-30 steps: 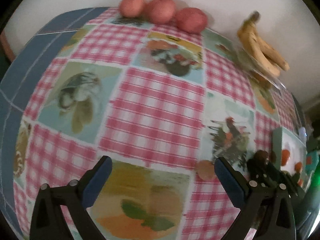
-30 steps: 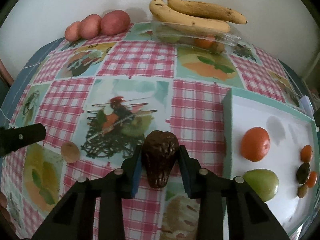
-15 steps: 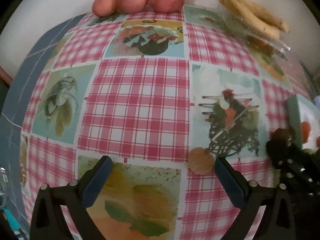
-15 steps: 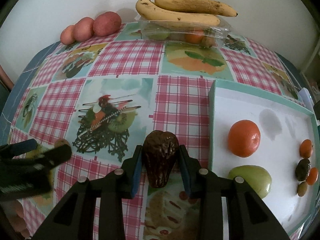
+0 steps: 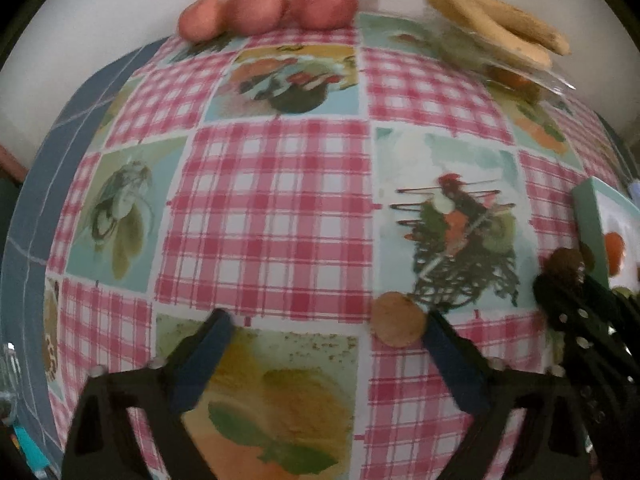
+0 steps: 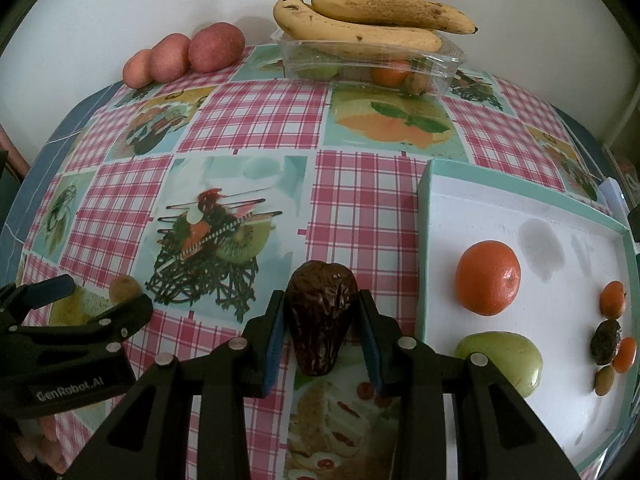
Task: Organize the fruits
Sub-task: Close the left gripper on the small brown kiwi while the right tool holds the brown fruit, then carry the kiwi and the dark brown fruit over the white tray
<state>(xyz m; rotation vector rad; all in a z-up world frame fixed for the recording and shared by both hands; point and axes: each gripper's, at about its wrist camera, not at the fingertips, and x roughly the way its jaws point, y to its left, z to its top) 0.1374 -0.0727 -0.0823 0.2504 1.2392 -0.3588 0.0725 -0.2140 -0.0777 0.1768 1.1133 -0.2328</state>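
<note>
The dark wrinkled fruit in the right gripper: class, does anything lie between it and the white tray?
Nothing visible does. The right gripper grips the dark wrinkled fruit over bare tablecloth; the white tray starts just to its right, with open floor behind its rim.

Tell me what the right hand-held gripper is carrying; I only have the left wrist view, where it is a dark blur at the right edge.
Observer: The right hand-held gripper is shut on a dark wrinkled fruit, just left of the tray.
Operator: What is in that tray?
Observer: A large orange fruit, a green fruit and a cluster of small fruits.
Operator: And the box under the bananas?
Observer: The clear box holds a small orange fruit and something green.
</note>
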